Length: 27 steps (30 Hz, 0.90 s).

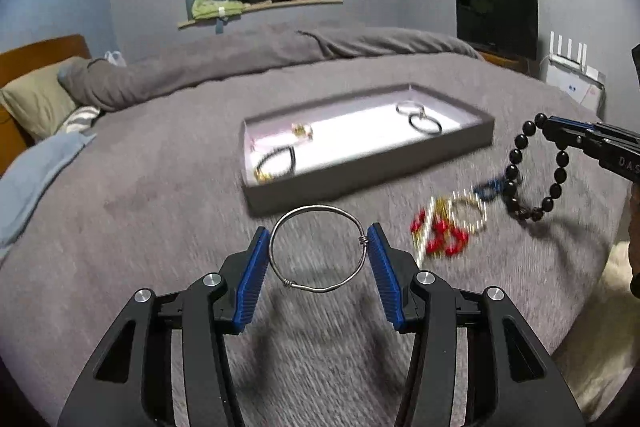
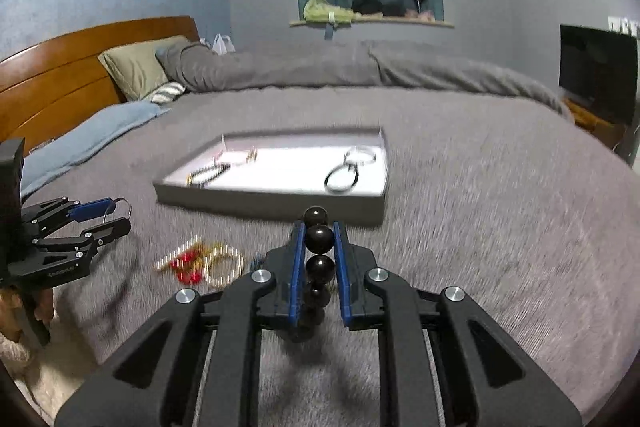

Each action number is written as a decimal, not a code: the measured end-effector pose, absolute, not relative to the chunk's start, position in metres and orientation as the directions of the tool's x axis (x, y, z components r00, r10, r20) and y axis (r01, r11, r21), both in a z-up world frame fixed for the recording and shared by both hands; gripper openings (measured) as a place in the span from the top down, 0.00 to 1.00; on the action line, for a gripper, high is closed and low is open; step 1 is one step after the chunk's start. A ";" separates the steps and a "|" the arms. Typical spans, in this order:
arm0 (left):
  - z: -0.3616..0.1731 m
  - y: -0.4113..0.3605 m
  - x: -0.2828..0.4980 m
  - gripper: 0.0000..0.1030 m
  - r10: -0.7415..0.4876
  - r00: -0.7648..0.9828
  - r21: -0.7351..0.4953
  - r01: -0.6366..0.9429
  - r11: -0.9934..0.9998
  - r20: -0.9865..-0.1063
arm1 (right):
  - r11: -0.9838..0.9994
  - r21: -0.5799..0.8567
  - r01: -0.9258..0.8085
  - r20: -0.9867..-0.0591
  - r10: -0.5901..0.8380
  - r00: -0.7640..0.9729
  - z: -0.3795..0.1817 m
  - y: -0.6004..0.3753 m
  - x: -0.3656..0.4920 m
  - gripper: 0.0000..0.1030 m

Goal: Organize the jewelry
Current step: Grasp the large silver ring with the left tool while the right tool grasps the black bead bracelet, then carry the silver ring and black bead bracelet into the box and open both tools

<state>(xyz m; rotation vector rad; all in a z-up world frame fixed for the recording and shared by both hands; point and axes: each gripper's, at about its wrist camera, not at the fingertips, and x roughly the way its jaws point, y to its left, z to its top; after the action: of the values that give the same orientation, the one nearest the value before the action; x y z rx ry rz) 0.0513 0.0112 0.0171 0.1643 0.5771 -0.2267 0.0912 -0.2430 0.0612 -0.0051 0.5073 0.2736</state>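
My left gripper (image 1: 319, 241) is shut on a silver wire bangle (image 1: 320, 207), whose ring spans the gap between the blue pads, lifted above the grey bedspread. My right gripper (image 2: 319, 229) is shut on a black bead bracelet (image 2: 319, 238); in the left wrist view that black bead bracelet (image 1: 536, 169) hangs as a loop from the right gripper (image 1: 548, 127). Ahead lies a grey jewelry tray (image 1: 360, 173) with a white floor, holding several bangles and bracelets. A small heap of red, gold and pearl jewelry (image 1: 448, 223) and a blue piece (image 1: 490, 187) lie on the bedspread beside the tray.
The bed carries a rumpled grey duvet (image 1: 280, 55), an olive pillow (image 1: 38, 99) and a light blue blanket (image 1: 32, 183) at the left. A wooden headboard (image 2: 60, 83) stands left. A dark TV (image 1: 496, 19) and a white router (image 1: 572, 67) sit at the right.
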 end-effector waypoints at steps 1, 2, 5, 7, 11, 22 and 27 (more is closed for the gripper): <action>0.020 0.011 0.054 0.50 -0.166 0.818 0.090 0.256 0.962 -0.551 | 0.965 0.057 -0.256 -0.471 0.252 0.846 0.066 -0.243 0.093 0.86; 0.025 0.011 0.058 0.50 -0.168 0.822 0.089 0.256 0.963 -0.545 | 0.967 0.049 -0.249 -0.455 0.243 0.856 0.073 -0.244 0.098 0.86; 0.035 0.011 0.073 0.50 -0.169 0.825 0.084 0.252 0.964 -0.538 | 0.971 0.045 -0.235 -0.424 0.231 0.876 0.088 -0.245 0.112 0.86; 0.040 0.010 0.084 0.50 -0.172 0.827 0.078 0.251 0.965 -0.536 | 0.974 0.038 -0.224 -0.400 0.220 0.890 0.098 -0.245 0.124 0.86; 0.044 0.010 0.112 0.50 -0.188 0.818 0.049 0.254 0.966 -0.544 | 0.974 0.060 -0.220 -0.382 0.226 0.896 0.108 -0.244 0.146 0.86; 0.033 -0.009 0.185 0.50 -0.214 0.744 0.010 0.284 0.959 -0.633 | 0.943 0.138 -0.303 -0.459 0.332 0.824 0.089 -0.224 0.207 0.86; 0.019 -0.017 0.203 0.50 -0.235 0.692 -0.009 0.314 0.949 -0.683 | 0.937 0.175 -0.302 -0.517 0.349 0.782 0.073 -0.228 0.220 0.86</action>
<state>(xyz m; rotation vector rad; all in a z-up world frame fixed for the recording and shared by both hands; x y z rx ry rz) 0.2029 -0.0171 0.0195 0.1115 0.7467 -0.3074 0.2200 -0.2279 0.0728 0.0844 0.5742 0.3516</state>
